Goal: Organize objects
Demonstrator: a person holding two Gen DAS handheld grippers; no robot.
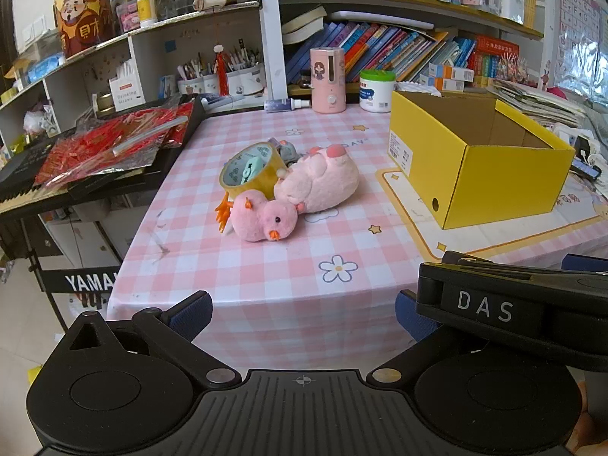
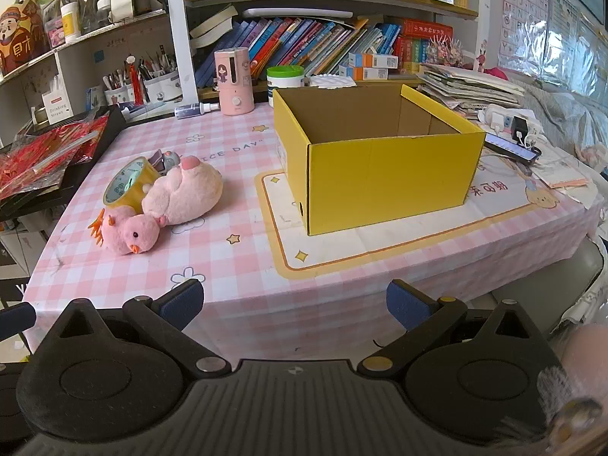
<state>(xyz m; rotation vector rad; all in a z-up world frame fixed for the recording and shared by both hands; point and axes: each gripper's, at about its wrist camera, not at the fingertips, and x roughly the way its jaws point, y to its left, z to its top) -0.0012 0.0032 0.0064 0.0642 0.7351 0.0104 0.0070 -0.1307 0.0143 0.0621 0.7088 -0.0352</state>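
Progress: I judge nothing is sorted yet; as far as I can see into it, the yellow box on the counter holds nothing.
Left to do: the pink chick, the pink plush, the tape roll and a small grey thing behind them lie bunched together, touching, well apart from the box.
Left tool: I see its jaws spread wide with nothing between them, hanging off the counter's near edge.
Right tool: the same, wide open and empty, in front of the box.
Left view only: the keyboard with red packets beside the counter, and the right tool's body cutting in at the lower right.
Right view only: the box's inside walls, the phone and the papers beyond it.
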